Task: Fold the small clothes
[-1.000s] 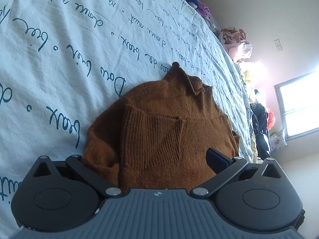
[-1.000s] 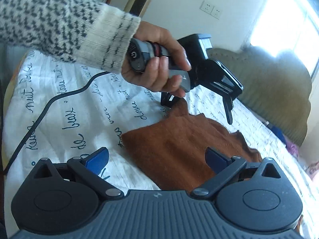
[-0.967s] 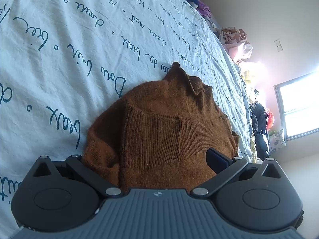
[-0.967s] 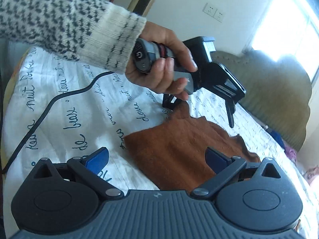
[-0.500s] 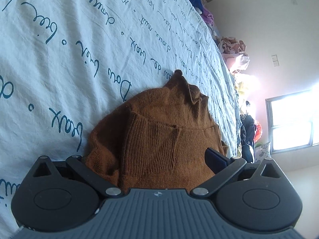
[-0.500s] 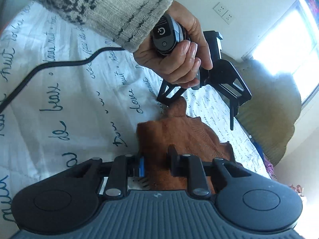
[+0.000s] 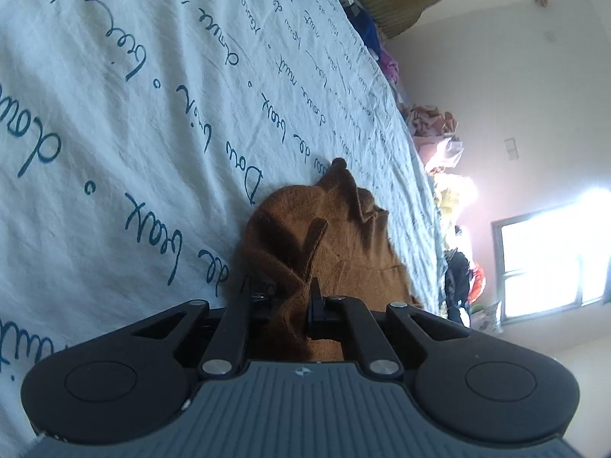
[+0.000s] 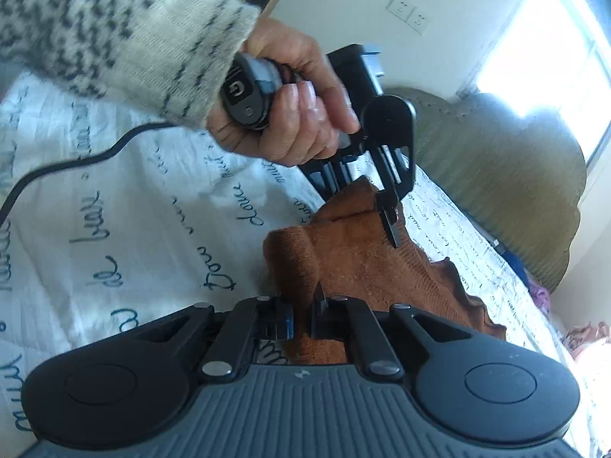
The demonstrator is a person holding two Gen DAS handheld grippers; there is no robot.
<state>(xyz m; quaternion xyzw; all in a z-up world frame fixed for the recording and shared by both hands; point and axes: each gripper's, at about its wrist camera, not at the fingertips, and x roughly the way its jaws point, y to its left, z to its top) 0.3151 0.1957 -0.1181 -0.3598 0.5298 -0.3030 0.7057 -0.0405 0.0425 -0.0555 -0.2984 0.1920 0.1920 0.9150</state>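
While the white bed sheet (image 7: 114, 122) with blue script spreads under everything, the small brown knit sweater (image 8: 355, 259) lies bunched near its middle, one edge lifted. Your left tool (image 7: 294, 305) has just been closing and now pinches a raised fold of the knit; your right tool (image 8: 301, 320) is likewise clamped on the near hem. Your left hand (image 8: 290, 114), in a speckled sleeve (image 8: 114, 34), grips the handle.

Bed sheet (image 7: 133, 122), white, blue script; brown knit garment (image 7: 343, 236) and black cable (image 8: 76, 160) on it; far clothes unclear.
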